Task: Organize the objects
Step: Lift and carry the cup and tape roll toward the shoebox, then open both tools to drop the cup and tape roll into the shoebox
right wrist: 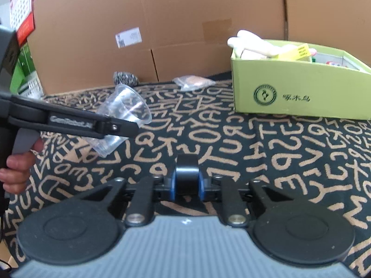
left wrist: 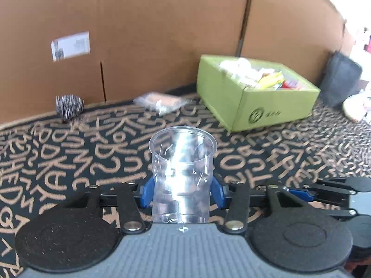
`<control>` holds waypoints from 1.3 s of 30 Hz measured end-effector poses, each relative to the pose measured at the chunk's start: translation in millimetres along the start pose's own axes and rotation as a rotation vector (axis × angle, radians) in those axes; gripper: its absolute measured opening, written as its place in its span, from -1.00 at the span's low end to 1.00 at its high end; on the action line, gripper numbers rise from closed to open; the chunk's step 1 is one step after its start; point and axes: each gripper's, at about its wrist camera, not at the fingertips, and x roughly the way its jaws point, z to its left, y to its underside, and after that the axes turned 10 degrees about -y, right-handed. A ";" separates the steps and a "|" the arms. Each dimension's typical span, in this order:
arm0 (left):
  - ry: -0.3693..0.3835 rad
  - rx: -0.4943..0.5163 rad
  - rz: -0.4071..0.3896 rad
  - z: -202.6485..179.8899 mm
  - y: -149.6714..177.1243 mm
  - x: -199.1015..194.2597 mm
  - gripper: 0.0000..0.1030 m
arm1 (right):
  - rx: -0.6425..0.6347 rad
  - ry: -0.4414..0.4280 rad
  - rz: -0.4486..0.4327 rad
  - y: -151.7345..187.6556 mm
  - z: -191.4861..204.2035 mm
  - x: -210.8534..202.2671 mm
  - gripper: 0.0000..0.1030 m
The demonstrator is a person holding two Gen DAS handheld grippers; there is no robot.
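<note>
While the left claw (left wrist: 182,192) grips 1 clear plastic cup (left wrist: 182,176) between its blue pads, cup empty & lifted off the surface, tilted in the right wrist view, the right claw (right wrist: 187,183) is pinched narrow on 1 small black roll-shaped object (right wrist: 187,173); can't tell what it is. A hand (right wrist: 16,169) holds the left tool's handle. Below both: surface w/ black cloth (left wrist: 92,153) printed in tan letters. Further out, 1 steel-wool scrubber (left wrist: 69,106) sits near the cardboard wall (left wrist: 150,34), and 1 clear plastic bag (left wrist: 161,102) w/ brownish contents lies between scrubber & box. 1 green cardboard box (left wrist: 255,106), open top, stands on the cloth to the right; inside: white soft items, yellow packet, some red bits, rest too blurred to count. 1 white label (left wrist: 70,45) on the cardboard. 1 dark bag-like thing (left wrist: 340,78) beyond the box. Red-and-white printed sheet (right wrist: 20,7) at far left in the right wrist view.
</note>
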 end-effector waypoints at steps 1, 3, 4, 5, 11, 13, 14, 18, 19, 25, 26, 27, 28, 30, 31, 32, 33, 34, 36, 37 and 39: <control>0.009 0.002 -0.013 -1.6 -2.3 -4.6 0.02 | -0.006 0.001 -0.012 -1.5 -0.1 -3.6 -0.65; 0.027 0.007 -0.033 -5.8 -9.0 -12.4 0.02 | -0.020 0.005 -0.041 -5.7 0.4 -11.9 -0.65; 0.040 0.011 -0.044 -8.8 -13.3 -15.7 0.02 | -0.027 0.008 -0.056 -8.4 0.1 -16.5 -0.65; 0.056 0.017 -0.052 -12.2 -18.4 -18.3 0.02 | -0.035 0.010 -0.072 -11.6 -0.5 -21.4 -0.65; 0.176 0.021 -0.099 -37.0 -61.8 -23.2 0.02 | -0.092 0.065 -0.188 -41.4 -13.8 -58.6 -0.66; 0.221 0.016 -0.116 -48.7 -79.4 -21.7 0.02 | -0.113 0.103 -0.221 -52.3 -21.7 -69.1 -0.66; 0.234 0.021 -0.128 -56.1 -88.2 -20.3 0.03 | -0.124 0.127 -0.236 -58.4 -25.8 -73.7 -0.66; 0.288 0.034 -0.144 -89.9 -126.8 -3.8 0.03 | -0.152 0.234 -0.285 -82.1 -52.0 -86.4 -0.66; 0.314 0.020 -0.132 -97.3 -136.1 3.6 0.03 | -0.155 0.261 -0.294 -88.0 -59.4 -87.3 -0.66; 0.343 -0.026 -0.118 -145.0 -180.3 55.7 0.03 | -0.179 0.415 -0.317 -120.1 -112.6 -74.9 -0.66; 0.344 -0.028 -0.112 -152.5 -186.0 64.8 0.03 | -0.187 0.441 -0.313 -123.5 -121.5 -69.7 -0.66; 0.343 -0.027 -0.103 -159.7 -190.5 74.1 0.03 | -0.189 0.463 -0.303 -126.7 -131.8 -63.2 -0.66; 0.345 -0.025 -0.094 -165.9 -194.2 81.9 0.03 | -0.188 0.473 -0.297 -128.8 -140.5 -54.7 -0.66; 0.348 -0.027 -0.073 -176.3 -200.9 97.4 0.03 | -0.166 0.468 -0.283 -131.0 -159.6 -43.2 -0.66; 0.351 -0.027 -0.062 -181.2 -202.3 103.9 0.03 | -0.147 0.462 -0.278 -131.7 -168.2 -37.8 -0.66; 0.355 -0.027 -0.053 -185.4 -202.9 109.7 0.04 | -0.130 0.455 -0.274 -132.4 -175.8 -32.9 -0.66; 0.359 -0.028 -0.046 -188.9 -203.0 114.7 0.04 | -0.115 0.451 -0.271 -133.0 -182.5 -28.1 -0.66; 0.360 -0.029 -0.040 -192.1 -202.4 119.1 0.04 | -0.105 0.451 -0.270 -133.7 -187.4 -23.8 -0.66; 0.359 -0.033 -0.030 -197.8 -203.6 128.9 0.05 | -0.096 0.444 -0.272 -136.1 -196.2 -15.8 -0.66; 0.359 -0.034 -0.027 -199.9 -203.0 132.4 0.07 | -0.093 0.439 -0.276 -137.8 -200.3 -12.1 -0.66; 0.362 -0.046 -0.038 -200.2 -203.0 138.4 0.15 | -0.097 0.431 -0.280 -138.8 -205.2 -4.2 -0.61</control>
